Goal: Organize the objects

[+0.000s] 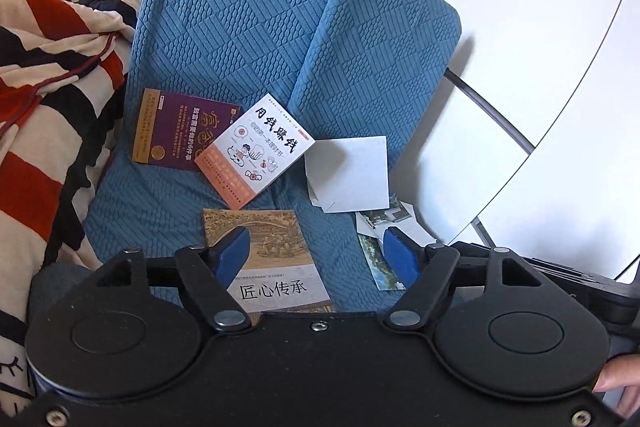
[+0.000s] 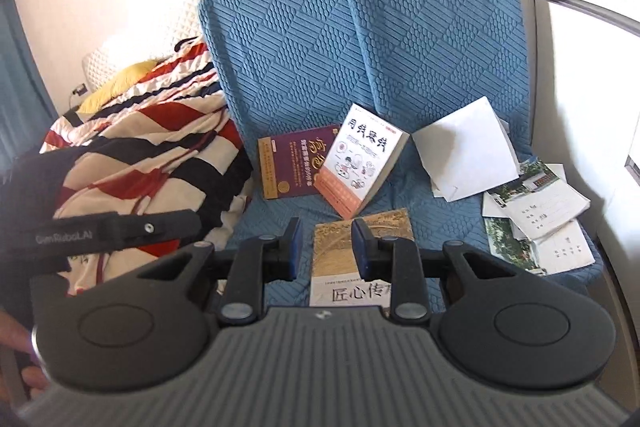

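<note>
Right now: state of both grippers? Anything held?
Left gripper: open wide, nothing between the pads, above the tan book.
Right gripper: partly open, empty, no contact with the book.

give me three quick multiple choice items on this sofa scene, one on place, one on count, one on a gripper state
1. Where does the white book lie?
A. partly on the purple book
B. under the striped blanket
C. on the loose papers

2. How many books lie on the blue seat cushion?
A. one
B. three
C. five

3. How does the left gripper stand?
A. open, nothing between its fingers
B. shut on the tan book
C. shut on a sheet

Key: 1 A, its corner overlaps the purple cover. 2 B, purple, white and tan. 3 A, the blue pads stand wide apart above the seat.
</note>
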Demonstrator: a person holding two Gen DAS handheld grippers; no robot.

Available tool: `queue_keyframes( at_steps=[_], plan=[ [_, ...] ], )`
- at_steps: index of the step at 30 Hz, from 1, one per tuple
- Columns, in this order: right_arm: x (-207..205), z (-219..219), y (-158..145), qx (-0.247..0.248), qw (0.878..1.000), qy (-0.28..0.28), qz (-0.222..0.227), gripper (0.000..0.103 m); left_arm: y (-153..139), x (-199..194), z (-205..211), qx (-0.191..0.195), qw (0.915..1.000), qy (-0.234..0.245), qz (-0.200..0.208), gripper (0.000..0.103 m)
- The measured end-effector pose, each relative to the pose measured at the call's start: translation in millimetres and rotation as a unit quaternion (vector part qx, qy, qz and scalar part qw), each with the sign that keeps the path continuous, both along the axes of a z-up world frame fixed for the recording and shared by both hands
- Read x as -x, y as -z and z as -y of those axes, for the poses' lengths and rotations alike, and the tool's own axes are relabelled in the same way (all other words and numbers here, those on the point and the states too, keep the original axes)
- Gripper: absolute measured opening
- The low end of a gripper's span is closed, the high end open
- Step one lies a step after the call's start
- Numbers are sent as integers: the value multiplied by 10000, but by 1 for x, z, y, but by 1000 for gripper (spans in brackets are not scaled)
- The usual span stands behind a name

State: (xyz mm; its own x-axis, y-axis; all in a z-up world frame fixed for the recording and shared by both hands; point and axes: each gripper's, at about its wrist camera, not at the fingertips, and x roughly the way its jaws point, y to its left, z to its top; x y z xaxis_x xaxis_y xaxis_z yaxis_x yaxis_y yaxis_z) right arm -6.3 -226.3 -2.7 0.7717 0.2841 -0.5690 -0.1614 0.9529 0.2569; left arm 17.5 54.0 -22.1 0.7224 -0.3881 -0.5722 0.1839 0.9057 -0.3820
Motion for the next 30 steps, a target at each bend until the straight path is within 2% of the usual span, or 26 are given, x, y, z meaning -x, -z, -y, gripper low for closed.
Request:
queue_keyframes(
  at_steps=[2,7,10,11,12,13,14,15,30],
  plan=[
    [1,0,1,0,10000,31,-38,31,-2,1,0,-29,10000,-35,48,80],
    [-3,1,5,84,9999,83,-73,31,1,-4,-1,-14,10000,-76,-30,82],
    [-6,1,6,112,9999,79,-20,31,4,-9,0,-77,9999,-88,-27,92],
    [-8,1,8,161,9998,94,-13,35,5,-11,0,-93,9999,-84,-20,96],
    [-11,0,9,189,9998,102,-4,53,6,-14,0,-95,9999,-84,1,101],
    [-14,1,11,173,9998,96,7,77,6,-16,-1,-88,9999,-90,38,102],
    [-16,1,12,137,9999,92,27,86,7,-19,-1,-86,9999,-74,78,103],
    [-19,1,14,106,9999,98,71,91,8,-22,-1,-106,9999,-70,103,103],
    [-70,-2,64,192,9996,79,-183,91,60,-85,-10,-398,9986,-336,121,103]
  ],
)
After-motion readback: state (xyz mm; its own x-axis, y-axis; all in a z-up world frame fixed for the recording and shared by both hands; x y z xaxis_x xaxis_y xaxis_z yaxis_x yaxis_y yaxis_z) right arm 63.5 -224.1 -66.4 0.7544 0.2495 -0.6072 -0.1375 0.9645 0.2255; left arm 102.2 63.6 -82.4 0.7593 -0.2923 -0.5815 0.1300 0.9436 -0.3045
